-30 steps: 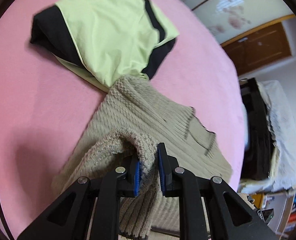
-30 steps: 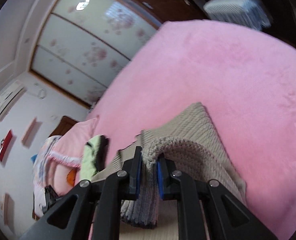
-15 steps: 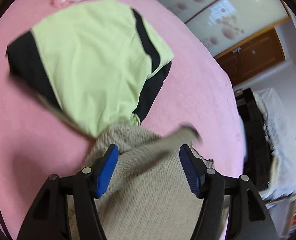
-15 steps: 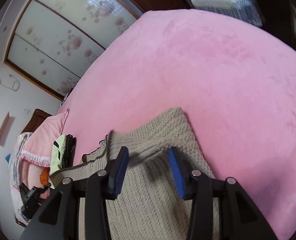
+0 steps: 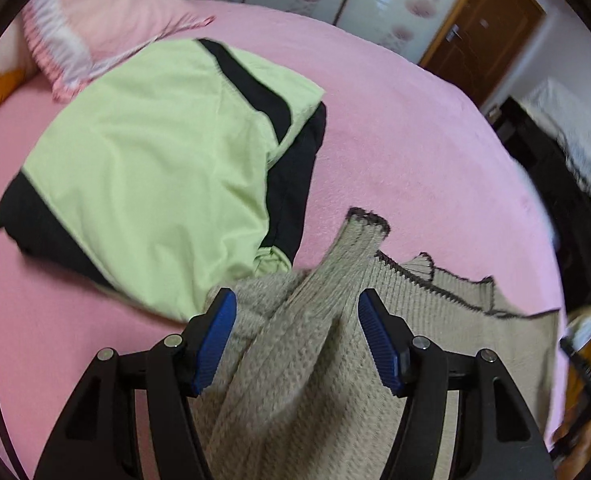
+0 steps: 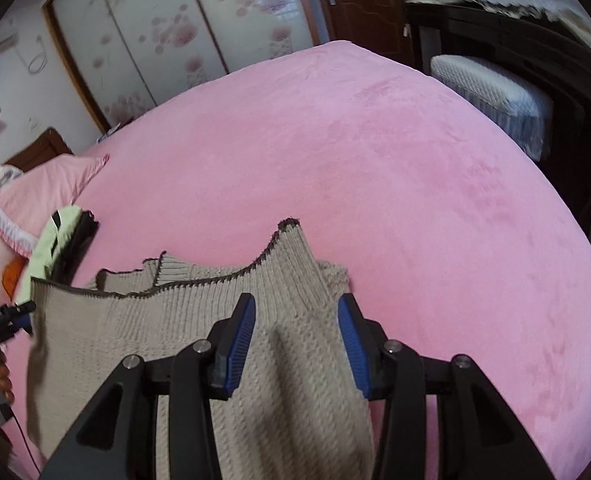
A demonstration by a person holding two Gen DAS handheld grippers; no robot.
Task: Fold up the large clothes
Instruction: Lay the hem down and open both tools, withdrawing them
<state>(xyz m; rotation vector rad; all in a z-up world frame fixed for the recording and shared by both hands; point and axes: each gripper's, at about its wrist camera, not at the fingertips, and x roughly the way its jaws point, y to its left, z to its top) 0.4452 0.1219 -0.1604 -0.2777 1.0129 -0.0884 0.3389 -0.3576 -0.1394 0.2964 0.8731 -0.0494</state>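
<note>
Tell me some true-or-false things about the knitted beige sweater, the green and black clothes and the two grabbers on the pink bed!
1. The knitted beige sweater with dark edging lies on the pink bed cover. True.
2. The left gripper is pinching the sweater tight. False: its blue pads stand apart, with the knit lying loose between them.
3. The folded light green and black garment lies beside the sweater, toward the pink frilled pillow. True.
4. The right gripper is shut. False: it is open over the sweater.
5. The sweater has bright red edging. False: the edging is dark brown.
</note>
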